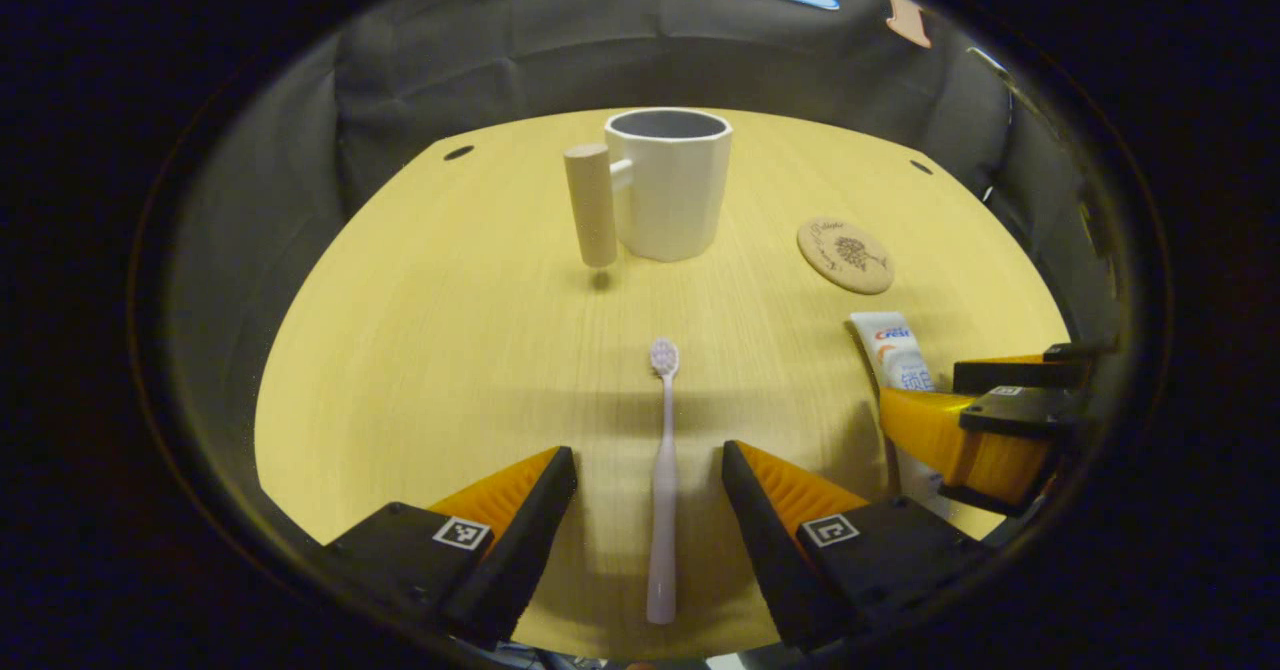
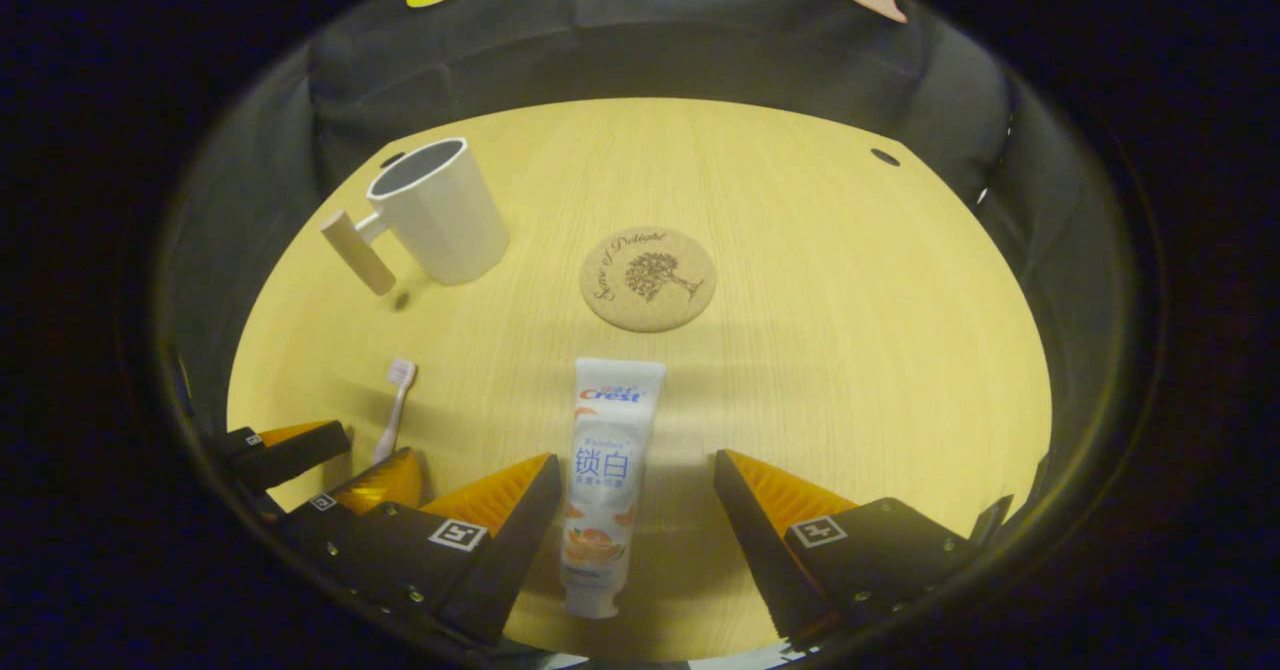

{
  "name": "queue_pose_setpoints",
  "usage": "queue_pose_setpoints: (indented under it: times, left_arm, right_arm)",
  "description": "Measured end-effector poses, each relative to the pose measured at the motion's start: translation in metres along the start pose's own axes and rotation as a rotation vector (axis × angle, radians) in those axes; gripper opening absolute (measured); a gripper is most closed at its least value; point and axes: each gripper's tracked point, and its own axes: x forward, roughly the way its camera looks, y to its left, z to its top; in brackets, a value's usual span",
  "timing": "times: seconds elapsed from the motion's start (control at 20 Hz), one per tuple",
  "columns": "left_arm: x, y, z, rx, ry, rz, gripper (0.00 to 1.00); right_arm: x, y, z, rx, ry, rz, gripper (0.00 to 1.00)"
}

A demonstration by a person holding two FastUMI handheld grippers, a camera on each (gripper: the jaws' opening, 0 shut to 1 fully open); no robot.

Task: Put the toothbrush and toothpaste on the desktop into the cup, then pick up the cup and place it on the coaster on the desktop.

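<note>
A pale pink toothbrush (image 1: 663, 480) lies flat on the yellow desktop, head pointing away, between the fingers of my open left gripper (image 1: 650, 465), which touch nothing. The white toothpaste tube (image 2: 605, 470) lies lengthwise between the fingers of my open right gripper (image 2: 635, 475), cap end nearest the camera. A white cup (image 1: 668, 182) with a wooden handle (image 1: 591, 206) stands upright and empty at the back of the desk. The round cork coaster (image 2: 648, 278) lies flat beyond the tube. In the left gripper view the right gripper (image 1: 985, 420) stands over the tube (image 1: 893, 345).
The round wooden desktop (image 2: 850, 330) is ringed by the black cloth wall. Two small dark holes sit near its far edge (image 1: 458, 152) (image 1: 920, 166). In the right gripper view the left gripper (image 2: 330, 470) stands at the lower left over the toothbrush (image 2: 393, 408).
</note>
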Motion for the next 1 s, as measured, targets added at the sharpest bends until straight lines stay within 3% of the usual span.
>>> queue_pose_setpoints:
  times: [0.15,0.3,0.35,0.45,0.5,0.55,0.6,0.65,0.75,0.8,0.85,0.9,1.0]
  left_arm:
    - [0.002,-0.002,0.002,0.002,-0.001,-0.005,0.98]
    - [0.002,-0.007,0.006,0.019,-0.014,-0.016,0.84]
    - [0.002,-0.008,0.006,0.030,-0.015,-0.021,0.86]
    - [0.001,-0.009,0.007,0.041,-0.018,-0.029,0.64]
    - [0.000,-0.010,0.008,0.034,-0.027,-0.042,0.64]
    - [0.003,-0.006,0.009,0.019,-0.038,-0.032,0.64]
    - [0.003,-0.006,0.010,-0.002,-0.038,-0.035,0.13]
    - [0.003,-0.004,0.010,-0.005,-0.036,-0.033,0.14]
    - [0.004,-0.004,0.011,0.004,-0.032,-0.033,0.13]
    - [0.004,-0.004,0.012,0.011,-0.025,-0.031,0.08]
    - [0.004,-0.005,0.012,0.009,-0.028,-0.033,0.13]
    - [0.005,-0.004,0.014,-0.002,-0.033,-0.039,0.07]
    - [0.005,-0.003,0.017,0.001,-0.045,-0.052,0.07]
  right_arm:
    - [0.004,0.003,-0.009,-0.022,0.033,0.000,0.99]
    - [0.003,0.007,-0.009,-0.046,0.048,0.009,0.90]
    - [0.003,0.009,-0.008,-0.053,0.052,0.015,0.87]
    - [0.003,0.009,-0.008,-0.048,0.066,0.013,0.57]
    - [0.006,0.011,-0.009,-0.039,0.075,0.030,0.57]
    - [0.000,0.012,-0.008,-0.031,0.085,0.024,0.35]
    - [0.003,0.012,-0.009,-0.034,0.100,0.017,0.35]
    - [-0.001,0.012,-0.005,-0.025,0.101,0.012,0.35]
    - [0.004,0.013,-0.005,-0.001,0.121,0.006,0.22]
    - [0.000,0.015,-0.007,-0.010,0.151,0.024,0.16]
    - [0.000,0.013,0.000,0.008,0.101,0.027,0.16]
    - [-0.004,0.014,-0.006,0.019,0.128,0.036,0.05]
    - [0.000,0.014,-0.006,0.037,0.126,0.046,0.04]
